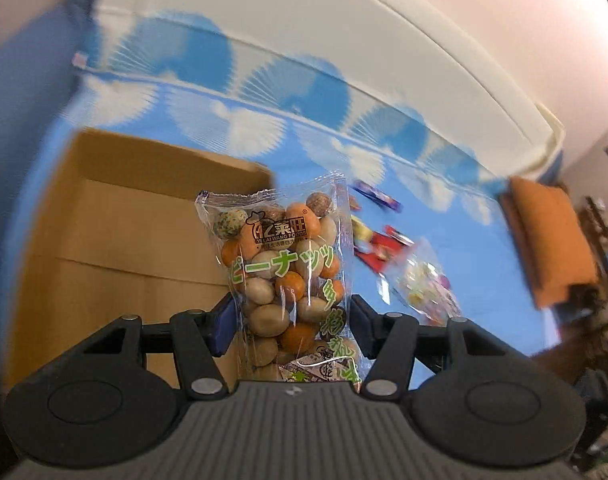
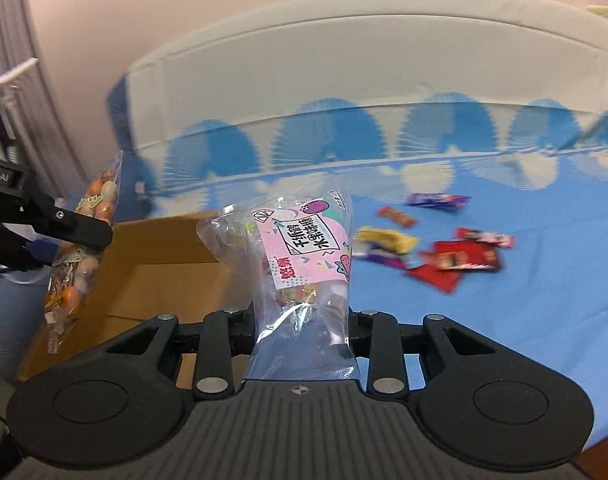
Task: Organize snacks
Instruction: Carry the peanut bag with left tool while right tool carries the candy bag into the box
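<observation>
My left gripper is shut on a clear bag of coated peanuts and holds it upright above the right side of an open cardboard box. My right gripper is shut on a clear candy bag with a pink label, held just right of the same box. The left gripper and its peanut bag show at the left of the right wrist view, over the box.
Loose snack packets lie on the blue sheet: a purple bar, an orange bar, a yellow pack, red packs. A white headboard runs behind. An orange cushion sits at the right.
</observation>
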